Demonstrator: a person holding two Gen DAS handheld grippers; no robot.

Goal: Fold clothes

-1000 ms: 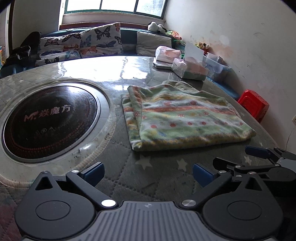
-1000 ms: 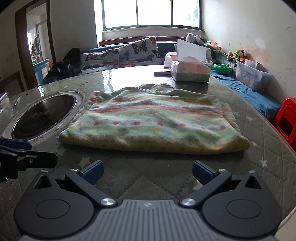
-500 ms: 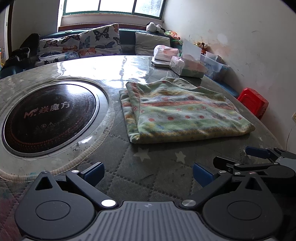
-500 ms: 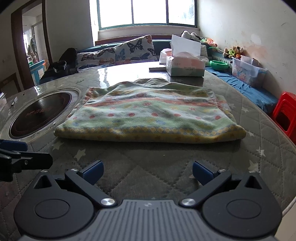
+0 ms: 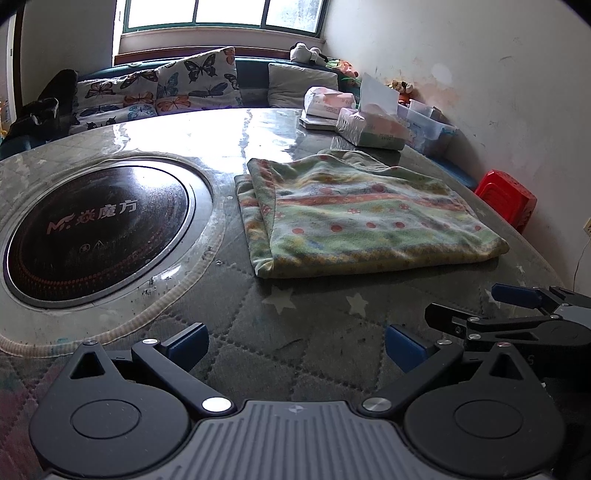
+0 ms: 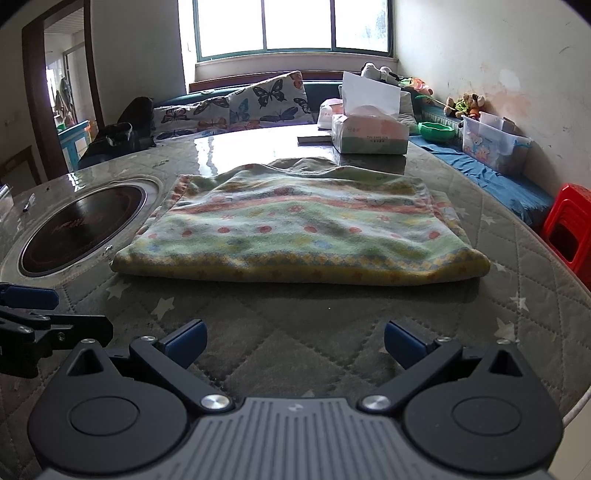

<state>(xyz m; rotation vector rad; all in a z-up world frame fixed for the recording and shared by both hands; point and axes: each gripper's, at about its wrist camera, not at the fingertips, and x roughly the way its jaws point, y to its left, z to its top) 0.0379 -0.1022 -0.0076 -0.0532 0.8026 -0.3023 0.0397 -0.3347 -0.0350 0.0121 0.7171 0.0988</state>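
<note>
both sets of jaws stand wide apart, holding nothing. the left gripper (image 5: 295, 343) and right gripper (image 6: 293, 341) hover low and level over the quilted table cover (image 6: 295, 314), side by side, short of the folded cloth (image 6: 303, 229). the cloth lies flat just right of the round cooktop (image 5: 92, 229), its long axis running away from the cooktop, folded edge toward the grippers. a tissue box (image 6: 369, 136) sits beyond the cloth.

daylight from window (image 6: 291, 26) | glare on table (image 5: 177, 136) | fisheye-curved edges | sharp focus
</note>
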